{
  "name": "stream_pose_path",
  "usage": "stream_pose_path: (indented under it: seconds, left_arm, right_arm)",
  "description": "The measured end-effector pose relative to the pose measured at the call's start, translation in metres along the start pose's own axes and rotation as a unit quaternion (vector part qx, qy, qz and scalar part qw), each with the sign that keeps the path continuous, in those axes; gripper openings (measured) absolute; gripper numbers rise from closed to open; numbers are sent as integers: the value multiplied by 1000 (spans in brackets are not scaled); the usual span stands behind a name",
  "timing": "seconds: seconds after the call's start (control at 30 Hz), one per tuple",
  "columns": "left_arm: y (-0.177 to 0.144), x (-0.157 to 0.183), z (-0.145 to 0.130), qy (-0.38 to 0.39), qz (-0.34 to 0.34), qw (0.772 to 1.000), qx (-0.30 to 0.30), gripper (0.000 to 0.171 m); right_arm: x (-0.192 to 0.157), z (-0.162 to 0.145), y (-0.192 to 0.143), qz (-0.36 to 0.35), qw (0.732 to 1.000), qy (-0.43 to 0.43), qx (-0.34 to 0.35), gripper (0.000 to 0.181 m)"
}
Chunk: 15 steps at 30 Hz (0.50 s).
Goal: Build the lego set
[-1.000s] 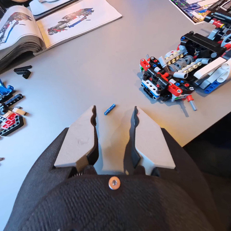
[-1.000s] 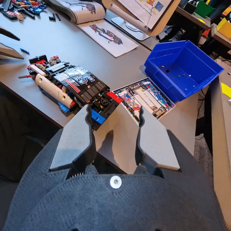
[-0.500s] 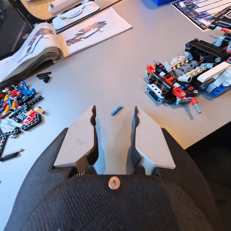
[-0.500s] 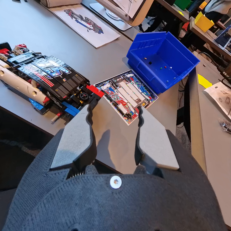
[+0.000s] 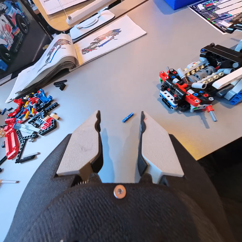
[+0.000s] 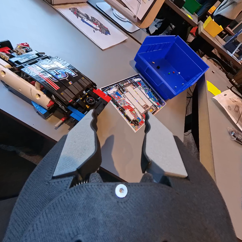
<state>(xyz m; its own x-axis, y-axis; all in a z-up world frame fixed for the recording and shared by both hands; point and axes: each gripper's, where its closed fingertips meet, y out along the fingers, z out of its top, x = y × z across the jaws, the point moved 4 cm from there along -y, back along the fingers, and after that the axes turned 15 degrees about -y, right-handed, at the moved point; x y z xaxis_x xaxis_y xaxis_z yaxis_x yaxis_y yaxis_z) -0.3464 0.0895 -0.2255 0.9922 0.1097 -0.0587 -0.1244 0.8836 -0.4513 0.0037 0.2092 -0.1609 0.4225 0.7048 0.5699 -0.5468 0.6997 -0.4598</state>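
Note:
A partly built lego car [image 5: 193,86] lies on the grey table at the right of the left wrist view, and at the left of the right wrist view [image 6: 49,81]. A small blue pin [image 5: 127,117] lies on the table just ahead of my left gripper [image 5: 120,115], which is open and empty. A pile of loose lego parts [image 5: 26,117] lies at the left. My right gripper [image 6: 119,115] is open and empty above the table's front edge, between the car's rear end and a sticker sheet [image 6: 132,100].
An open instruction booklet [image 5: 73,52] lies at the back, with a white stand base [image 5: 91,22] behind it. A blue bin [image 6: 171,65] with a few small parts stands at the right. A small black piece [image 5: 60,83] lies near the booklet. The table's front edge runs close by. The small black piece [image 5: 60,83] is closer to my left gripper, around 25 cm from its tips; the right tips are 50 cm off.
Both grippers have drawn back and up, so more of the table shows. The right wrist view has swung right, toward the sticker sheet and blue bin. Both stay open.

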Motion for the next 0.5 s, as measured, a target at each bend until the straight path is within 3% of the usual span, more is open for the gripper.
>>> stream_pose_path:
  seconds: [0.5]
  left_arm:
    - [-4, -7, 3, 8, 12, 1000, 4, 59]
  right_arm:
    - [-5, 3, 1, 6, 1000, -7, 0, 72]
